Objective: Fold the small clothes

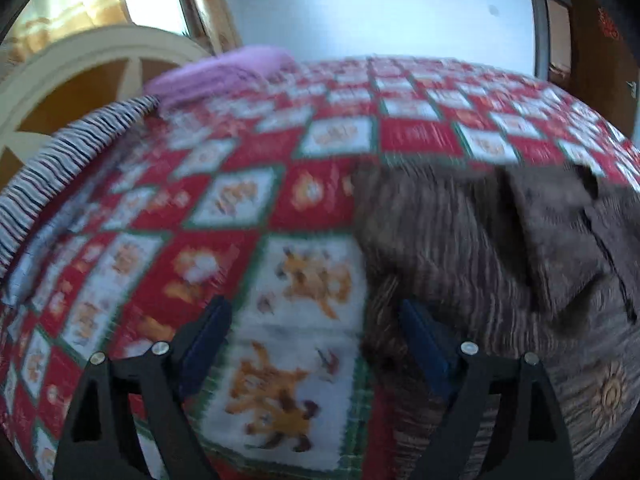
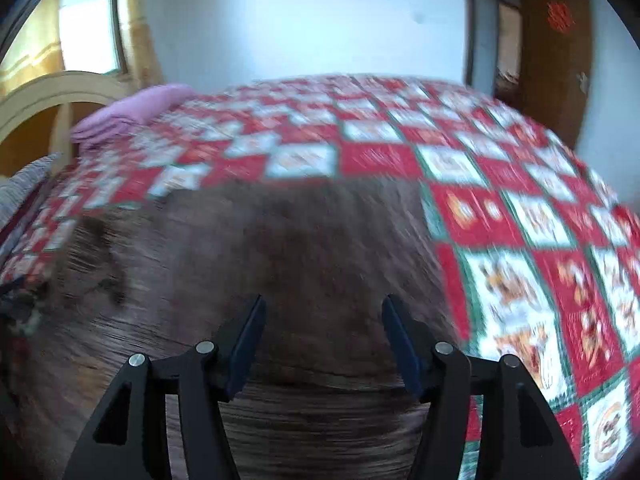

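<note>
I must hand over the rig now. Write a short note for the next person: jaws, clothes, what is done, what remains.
Left gripper: jaws wide open, empty, at the left edge of the brown striped garment.
Right gripper: jaws open, empty, over the same garment.
Garment lies on the red patchwork quilt, with one part already turned over near its far right corner.
Pink folded cloth sits at the far left corner.
Left to do: finish folding the brown garment.

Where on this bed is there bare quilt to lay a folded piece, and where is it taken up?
Free: the red-and-white patchwork quilt beyond the brown striped garment, up to the far edge, and on its right side. Also the stretch between the garment and the folded pink cloth. Crowded: the near middle under the garment, and the headboard corner with the pink cloth and striped pillow.
</note>
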Action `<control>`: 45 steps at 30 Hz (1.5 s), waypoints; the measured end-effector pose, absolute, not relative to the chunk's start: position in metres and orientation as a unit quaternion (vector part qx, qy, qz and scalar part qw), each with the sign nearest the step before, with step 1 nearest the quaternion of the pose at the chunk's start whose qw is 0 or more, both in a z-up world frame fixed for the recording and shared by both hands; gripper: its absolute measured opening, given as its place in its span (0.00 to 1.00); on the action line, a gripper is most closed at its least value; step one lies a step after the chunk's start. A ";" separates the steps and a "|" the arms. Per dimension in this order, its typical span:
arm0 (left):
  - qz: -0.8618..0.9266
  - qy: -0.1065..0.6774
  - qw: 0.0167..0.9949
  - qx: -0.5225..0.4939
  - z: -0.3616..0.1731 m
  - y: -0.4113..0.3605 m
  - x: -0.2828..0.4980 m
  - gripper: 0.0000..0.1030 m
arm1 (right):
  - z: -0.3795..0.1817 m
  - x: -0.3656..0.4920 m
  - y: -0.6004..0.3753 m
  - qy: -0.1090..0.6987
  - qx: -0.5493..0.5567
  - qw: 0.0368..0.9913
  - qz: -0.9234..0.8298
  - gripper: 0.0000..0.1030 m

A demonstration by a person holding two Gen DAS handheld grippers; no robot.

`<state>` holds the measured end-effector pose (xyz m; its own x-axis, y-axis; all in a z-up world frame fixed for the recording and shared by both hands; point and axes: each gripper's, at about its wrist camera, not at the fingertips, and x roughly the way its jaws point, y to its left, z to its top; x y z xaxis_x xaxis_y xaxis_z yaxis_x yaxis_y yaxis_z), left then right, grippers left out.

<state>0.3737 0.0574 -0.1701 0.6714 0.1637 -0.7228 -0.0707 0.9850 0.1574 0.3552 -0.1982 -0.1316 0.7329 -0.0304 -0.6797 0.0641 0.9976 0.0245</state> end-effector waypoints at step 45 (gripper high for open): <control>-0.016 0.419 0.906 -0.055 -0.179 0.081 0.370 1.00 | -0.170 0.407 -0.077 0.462 0.048 0.872 0.154 0.50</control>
<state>0.3704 0.0806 -0.1789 0.6477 -0.0756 -0.7581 -0.0161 0.9935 -0.1129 0.4066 -0.0773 -0.1698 0.5254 0.3128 -0.7913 -0.2243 0.9480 0.2258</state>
